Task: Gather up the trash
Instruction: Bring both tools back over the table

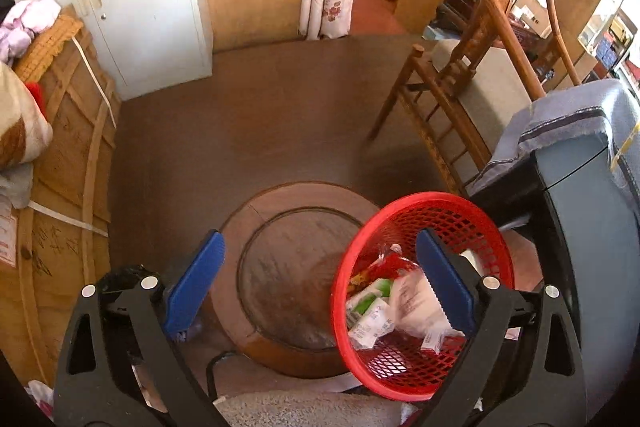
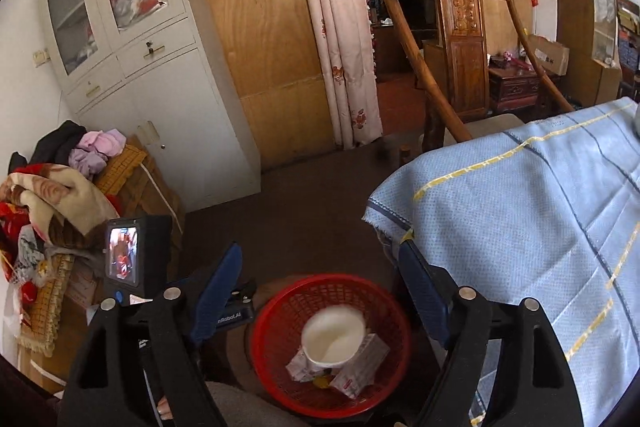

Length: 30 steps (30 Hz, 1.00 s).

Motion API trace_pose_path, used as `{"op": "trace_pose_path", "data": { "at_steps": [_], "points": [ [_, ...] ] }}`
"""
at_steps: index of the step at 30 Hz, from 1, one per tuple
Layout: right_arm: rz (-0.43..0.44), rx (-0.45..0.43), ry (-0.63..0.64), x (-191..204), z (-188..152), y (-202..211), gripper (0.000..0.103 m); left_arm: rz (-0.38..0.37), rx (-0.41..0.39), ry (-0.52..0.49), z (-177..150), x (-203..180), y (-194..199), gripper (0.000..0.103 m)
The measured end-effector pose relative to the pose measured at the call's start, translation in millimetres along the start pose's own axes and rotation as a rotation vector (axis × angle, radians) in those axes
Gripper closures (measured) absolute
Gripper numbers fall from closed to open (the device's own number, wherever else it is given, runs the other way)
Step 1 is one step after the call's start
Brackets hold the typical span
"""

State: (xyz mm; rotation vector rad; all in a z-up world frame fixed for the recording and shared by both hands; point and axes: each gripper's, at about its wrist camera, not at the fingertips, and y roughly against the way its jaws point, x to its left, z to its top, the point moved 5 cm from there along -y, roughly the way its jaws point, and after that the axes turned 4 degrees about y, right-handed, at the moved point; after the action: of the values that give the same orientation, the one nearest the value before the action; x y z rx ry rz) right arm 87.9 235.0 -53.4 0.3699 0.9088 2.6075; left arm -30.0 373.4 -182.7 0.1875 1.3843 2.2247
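Observation:
A red mesh basket stands on the floor and holds several wrappers and packets. In the right wrist view the red basket holds a white paper cup on top of crumpled packets. My left gripper is open and empty, above the round wooden stool and the basket's left rim. My right gripper is open and empty, directly above the basket. The other gripper shows at the basket's left.
A round wooden stool stands left of the basket. A table with a blue cloth is on the right. A wooden chair stands beyond. Boxes with piled clothes and a white cabinet are on the left.

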Motion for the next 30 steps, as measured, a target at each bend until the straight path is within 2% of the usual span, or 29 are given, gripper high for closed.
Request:
{"op": "trace_pose_path", "data": {
  "at_steps": [11,17,30],
  "points": [
    [-0.080,-0.043,-0.045,-24.9,-14.4,36.0,0.017,-0.038,-0.022,-0.045,-10.3,-18.4,9.7,0.010],
    [-0.136,-0.095,-0.078,-38.4,-24.1,69.9,0.016,-0.060,-0.104,-0.138,-17.4,-42.4,36.1,0.010],
    [-0.260,-0.236,-0.093,-35.3,-53.5,161.0,0.010,-0.182,-0.281,-0.252,-35.4,-82.2,115.3,0.008]
  ]
}}
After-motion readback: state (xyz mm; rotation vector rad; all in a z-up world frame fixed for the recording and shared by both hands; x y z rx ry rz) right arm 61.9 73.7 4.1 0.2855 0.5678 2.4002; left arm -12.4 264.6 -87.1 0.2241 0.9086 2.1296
